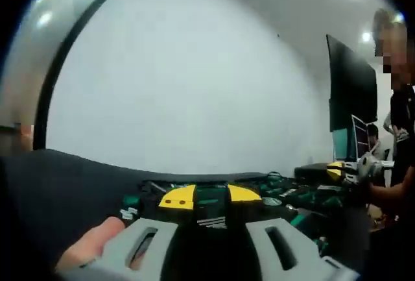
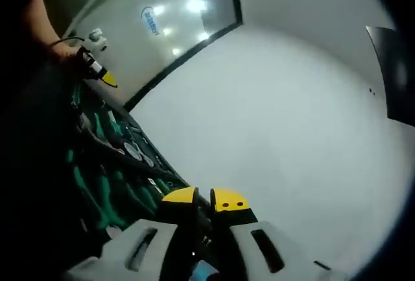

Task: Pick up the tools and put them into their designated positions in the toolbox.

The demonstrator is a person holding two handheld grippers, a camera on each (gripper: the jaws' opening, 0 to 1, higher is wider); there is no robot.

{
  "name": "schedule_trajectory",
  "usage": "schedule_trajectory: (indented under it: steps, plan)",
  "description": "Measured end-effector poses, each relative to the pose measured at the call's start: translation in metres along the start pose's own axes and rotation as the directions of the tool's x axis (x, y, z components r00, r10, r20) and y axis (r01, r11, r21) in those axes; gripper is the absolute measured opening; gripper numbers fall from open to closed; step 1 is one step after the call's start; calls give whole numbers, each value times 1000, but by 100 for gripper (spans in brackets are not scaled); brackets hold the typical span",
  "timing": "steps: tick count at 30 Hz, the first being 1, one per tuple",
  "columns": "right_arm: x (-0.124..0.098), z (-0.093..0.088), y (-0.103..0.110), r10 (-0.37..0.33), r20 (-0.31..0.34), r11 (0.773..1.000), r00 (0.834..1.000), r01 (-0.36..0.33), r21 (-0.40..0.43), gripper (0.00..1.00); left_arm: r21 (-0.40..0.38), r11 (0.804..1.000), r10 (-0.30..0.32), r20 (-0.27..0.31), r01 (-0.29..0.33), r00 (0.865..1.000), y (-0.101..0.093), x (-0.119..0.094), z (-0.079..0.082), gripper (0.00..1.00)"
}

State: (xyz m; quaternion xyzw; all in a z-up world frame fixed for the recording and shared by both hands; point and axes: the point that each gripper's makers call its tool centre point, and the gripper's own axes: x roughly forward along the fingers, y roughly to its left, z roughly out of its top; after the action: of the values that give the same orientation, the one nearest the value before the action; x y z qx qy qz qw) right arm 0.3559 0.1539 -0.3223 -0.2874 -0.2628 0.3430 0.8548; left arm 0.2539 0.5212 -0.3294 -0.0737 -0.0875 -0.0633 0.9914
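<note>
The open toolbox (image 1: 285,193) lies on a dark table, with green-handled tools and sockets in its slots. My left gripper (image 1: 211,196) hovers low just in front of it. Its yellow-tipped jaws stand apart, with a gap between them. My right gripper (image 1: 338,172) comes in from the right over the box's far end. In the right gripper view the toolbox (image 2: 123,177) runs along the left. My right gripper (image 2: 204,198) has its yellow tips close together with a dark narrow gap; what lies in it is unclear. My left gripper (image 2: 97,67) is far off at upper left.
A hand (image 1: 97,242) holds the left gripper at lower left. A person (image 1: 395,164) stands at the right edge. A dark monitor (image 1: 350,86) hangs on the white wall (image 1: 194,86) behind the dark table (image 1: 65,190).
</note>
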Motion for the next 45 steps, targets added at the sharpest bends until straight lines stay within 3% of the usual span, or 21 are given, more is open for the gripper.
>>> schedule_trajectory:
  steps: [2, 6, 8, 10, 12, 13, 14, 15, 16, 18, 21, 22, 23, 25, 27, 30, 34, 36, 39, 42, 45]
  plan:
    - [1, -1, 4, 5, -9, 999, 1000, -5, -34, 6, 15, 997, 82, 1, -82, 997, 18, -4, 0, 13]
    - [4, 10, 16, 67, 26, 997, 997, -65, -48, 6, 8, 989, 145, 19, -145, 989, 39, -10, 4, 13]
    - [7, 16, 31, 161, 52, 984, 986, -164, 65, 6, -24, 979, 203, 30, -202, 979, 55, -14, 4, 13]
    - [11, 21, 47, 281, 41, 944, 959, -284, 168, 6, -23, 976, 218, 10, -217, 976, 65, -13, 1, 13]
    - [19, 43, 62, 409, 84, 874, 909, -416, 250, 6, -39, 964, 262, -16, -262, 965, 78, -16, -5, 13]
    - [23, 58, 71, 482, 104, 828, 870, -491, 272, 6, -48, 962, 267, -24, -268, 963, 80, -16, -6, 13]
    - [27, 67, 76, 526, 103, 802, 844, -533, 269, 6, -59, 959, 276, -25, -277, 961, 83, -17, -8, 13]
    - [34, 86, 88, 614, 105, 753, 782, -620, 220, 7, -72, 956, 283, -37, -285, 958, 85, -18, -11, 13]
    - [38, 96, 93, 651, 108, 732, 752, -659, 176, 9, -81, 954, 286, -55, -290, 957, 88, -19, -15, 13]
    - [44, 129, 115, 757, 104, 641, 645, -764, 71, 9, -90, 951, 290, -80, -297, 954, 91, -18, -20, 13]
    - [63, 158, 142, 877, 39, 480, 478, -876, -56, 8, -77, 951, 290, -97, -298, 952, 90, -18, -24, 13]
    - [71, 162, 155, 916, -15, 398, 401, -913, -93, 8, -73, 953, 286, -98, -294, 953, 88, -18, -25, 13]
    - [79, 163, 163, 933, -65, 343, 354, -930, -131, 7, -64, 954, 285, -105, -293, 953, 87, -18, -25, 13]
    - [95, 159, 178, 947, -161, 244, 277, -950, -194, 6, -60, 955, 285, -98, -292, 953, 88, -18, -24, 13]
    - [106, 157, 197, 959, -216, 141, 181, -972, -190, 4, -72, 953, 287, -93, -294, 953, 91, -19, -23, 13]
    - [121, 146, 227, 941, -322, 43, 101, -982, -181, 4, -93, 953, 282, -82, -289, 956, 92, -19, -21, 13]
    - [126, 133, 256, 910, -413, -57, 44, -972, -229, 4, -105, 953, 278, -78, -285, 957, 92, -18, -20, 13]
    - [131, 129, 267, 898, -439, -95, 35, -958, -272, 3, -109, 953, 276, -75, -283, 958, 91, -18, -19, 13]
    - [130, 126, 273, 887, -461, -147, 6, -944, -296, 0, -108, 954, 272, -79, -280, 959, 93, -16, -20, 13]
    - [134, 125, 277, 882, -471, -156, 6, -940, -304, 0, -101, 957, 265, -86, -274, 960, 91, -14, -22, 13]
    - [136, 124, 281, 883, -469, -165, -10, -943, -290, 0, -105, 957, 262, -92, -271, 961, 91, -14, -23, 13]
